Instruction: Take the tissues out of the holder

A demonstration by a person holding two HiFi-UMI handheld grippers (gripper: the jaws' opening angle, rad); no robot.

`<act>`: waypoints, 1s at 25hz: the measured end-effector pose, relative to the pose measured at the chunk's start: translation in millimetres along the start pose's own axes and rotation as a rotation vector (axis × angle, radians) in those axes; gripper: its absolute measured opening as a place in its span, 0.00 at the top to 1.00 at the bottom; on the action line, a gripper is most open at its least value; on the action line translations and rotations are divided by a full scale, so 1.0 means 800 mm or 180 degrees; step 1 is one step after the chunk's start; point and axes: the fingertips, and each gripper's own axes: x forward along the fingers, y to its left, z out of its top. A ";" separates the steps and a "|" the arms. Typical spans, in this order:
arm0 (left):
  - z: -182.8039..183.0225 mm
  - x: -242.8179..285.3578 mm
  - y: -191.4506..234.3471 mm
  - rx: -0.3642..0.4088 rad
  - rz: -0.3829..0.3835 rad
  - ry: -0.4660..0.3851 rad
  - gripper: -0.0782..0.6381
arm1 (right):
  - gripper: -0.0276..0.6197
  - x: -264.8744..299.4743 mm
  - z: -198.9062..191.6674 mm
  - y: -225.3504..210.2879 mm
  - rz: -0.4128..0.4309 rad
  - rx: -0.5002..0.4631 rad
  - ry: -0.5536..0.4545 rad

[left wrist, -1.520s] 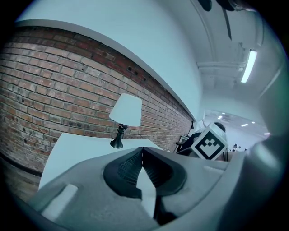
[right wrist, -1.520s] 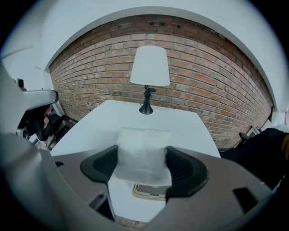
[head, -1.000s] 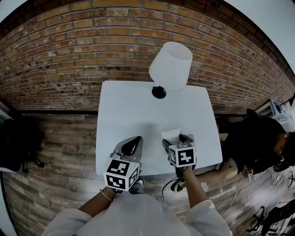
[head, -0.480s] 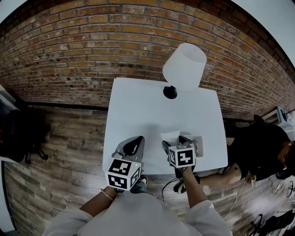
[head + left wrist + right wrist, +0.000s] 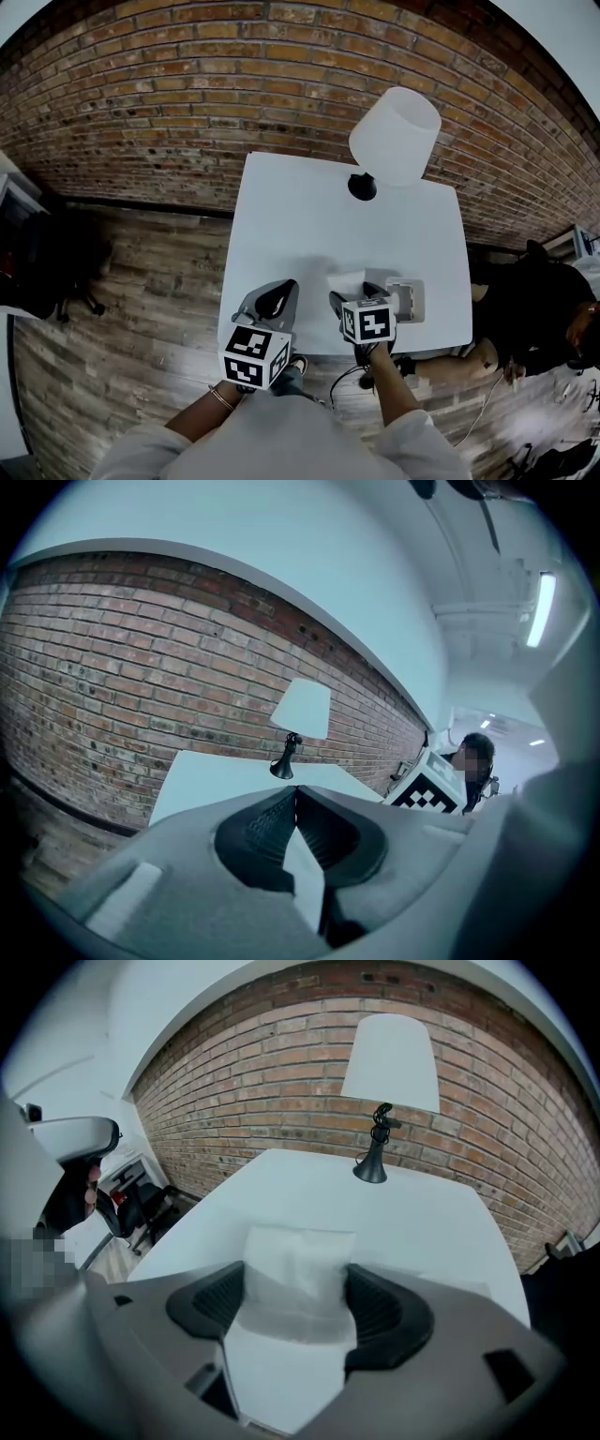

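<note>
A white tissue pack (image 5: 300, 1241) sits between the jaws of my right gripper (image 5: 295, 1281), whose pads press on both of its sides. In the head view this gripper (image 5: 354, 289) holds the tissue pack (image 5: 347, 279) over the near right part of the white table (image 5: 309, 225). The grey holder (image 5: 409, 300) lies on the table just to the right of it, apart from the pack. My left gripper (image 5: 272, 298) hovers at the table's near edge, to the left. Its jaws meet at the tips with nothing between them (image 5: 295, 791).
A table lamp (image 5: 394, 136) with a white shade and black base stands at the table's far right, before a brick wall (image 5: 187, 84). A person in dark clothes (image 5: 530, 309) sits beyond the table's right edge. Wooden floor (image 5: 141, 281) surrounds the table.
The right gripper has shifted left with the tissue pack and sunk a little, uncovering the grey holder at its right. The left gripper has drifted slightly. The head view has swung.
</note>
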 end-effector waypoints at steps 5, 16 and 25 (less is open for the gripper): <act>-0.010 -0.002 0.003 -0.0029 0.0034 0.0053 0.88 | 0.41 0.013 -0.014 0.010 0.0035 -0.0013 0.0083; -0.025 0.010 0.011 -0.0084 0.0085 0.0129 0.88 | 0.41 0.039 -0.035 0.010 0.0045 -0.0002 0.0189; -0.021 0.018 0.014 -0.0055 0.0077 0.0134 0.88 | 0.41 0.046 -0.038 0.012 0.0116 0.0023 0.0197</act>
